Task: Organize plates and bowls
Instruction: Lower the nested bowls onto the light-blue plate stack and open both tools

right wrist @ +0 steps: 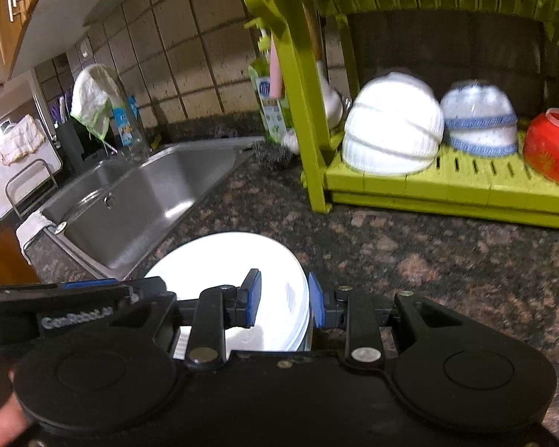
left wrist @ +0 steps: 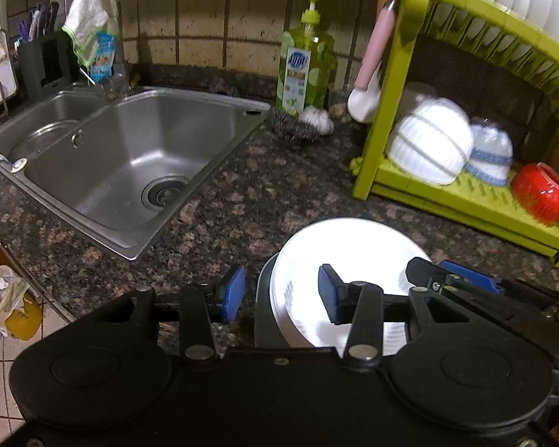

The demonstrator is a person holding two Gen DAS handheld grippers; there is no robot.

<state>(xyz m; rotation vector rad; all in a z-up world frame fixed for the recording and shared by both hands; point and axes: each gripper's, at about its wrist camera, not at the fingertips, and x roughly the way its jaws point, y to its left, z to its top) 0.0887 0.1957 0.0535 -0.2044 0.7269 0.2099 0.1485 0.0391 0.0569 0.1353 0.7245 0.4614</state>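
Both the left gripper (left wrist: pixel 281 296) and right gripper (right wrist: pixel 284 303) straddle the white plate's (right wrist: pixel 227 260) opposite rims with jaws apart, so an uneven squeeze could skid it off the countertop's (right wrist: pixel 410 257) front edge.

Dim, warm light; white plate (left wrist: pixel 346 246) glares; rack bowls (right wrist: pixel 391 126) seemingly motion-blurred; fisheye-bent edges.

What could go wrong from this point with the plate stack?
Both grippers, left and right, straddle opposite rims of the white plate stack with jaws open; an uneven squeeze might tilt it or slide the top plate. The rack's lower shelf already holds bowls, so a lifted plate could knock them.
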